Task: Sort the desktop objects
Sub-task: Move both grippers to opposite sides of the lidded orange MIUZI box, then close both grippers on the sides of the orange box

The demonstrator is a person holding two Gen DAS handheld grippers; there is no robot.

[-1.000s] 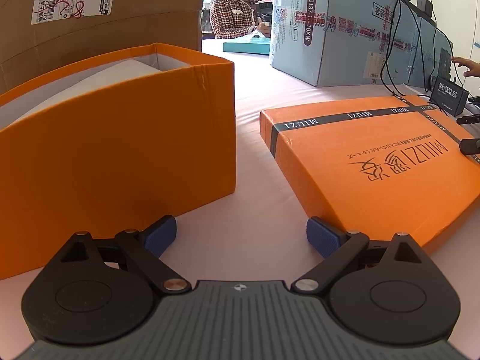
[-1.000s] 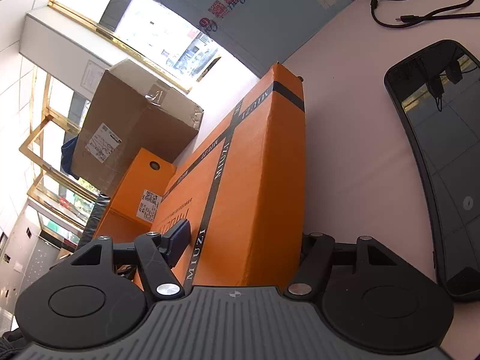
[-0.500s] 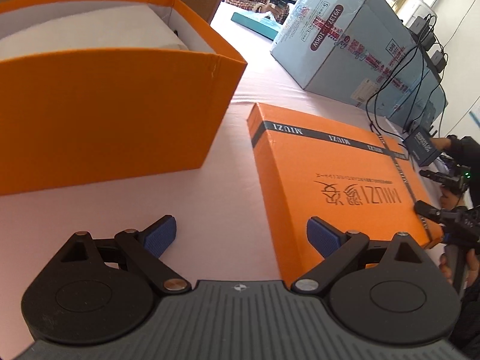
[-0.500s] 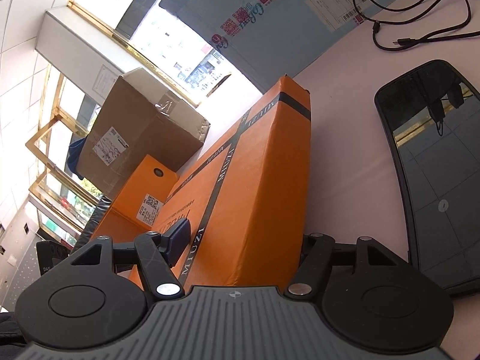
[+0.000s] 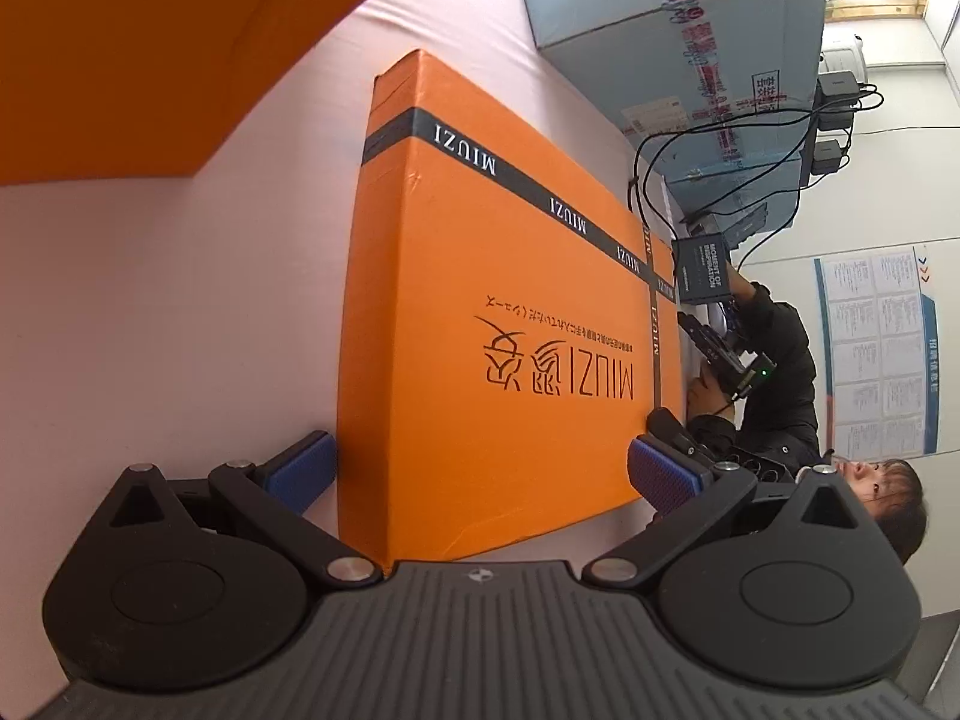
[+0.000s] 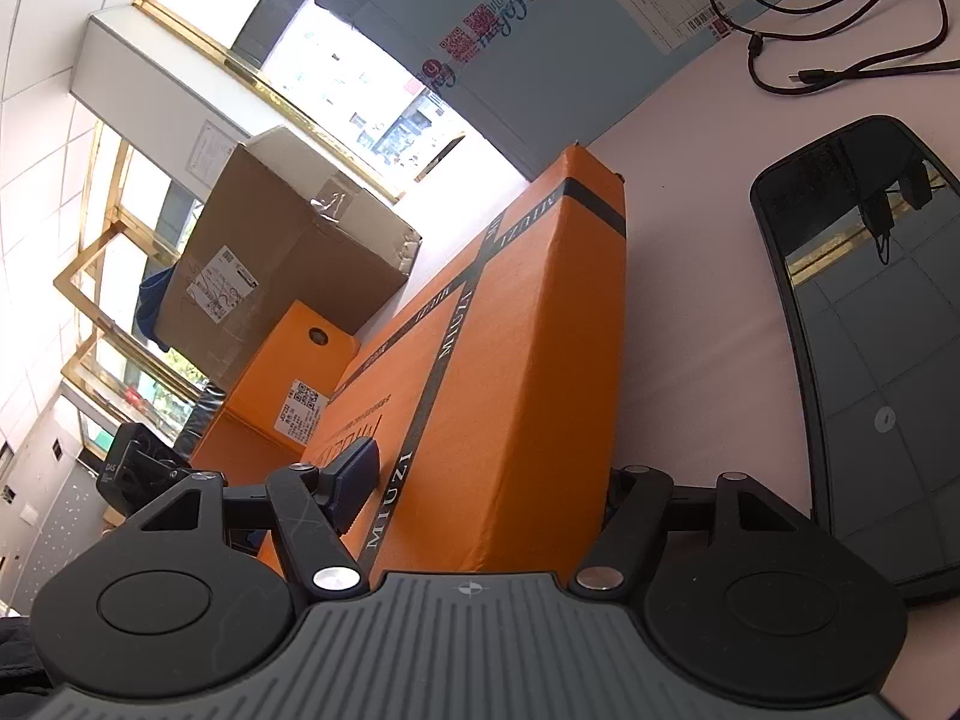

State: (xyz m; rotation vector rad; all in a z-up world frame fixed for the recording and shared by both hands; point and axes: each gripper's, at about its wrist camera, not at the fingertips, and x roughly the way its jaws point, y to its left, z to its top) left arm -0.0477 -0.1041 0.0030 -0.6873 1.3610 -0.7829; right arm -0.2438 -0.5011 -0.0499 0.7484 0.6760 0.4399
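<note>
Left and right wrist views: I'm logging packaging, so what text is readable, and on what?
"MIUZI": orange lid, black bands and logo.
"V9137-1--10KW": blue carton.
"MOMENT OF INSPIRATION": small black box.
Unreadable: lid's small line, wall poster, brown carton's label, orange box sticker.

Bright daylight, windows (image 6: 336, 90) blown out white in the right wrist view, glare reflected on the dark screen (image 6: 870, 300), soft faint shadows, strong fisheye bending at edges, focus sharp
</note>
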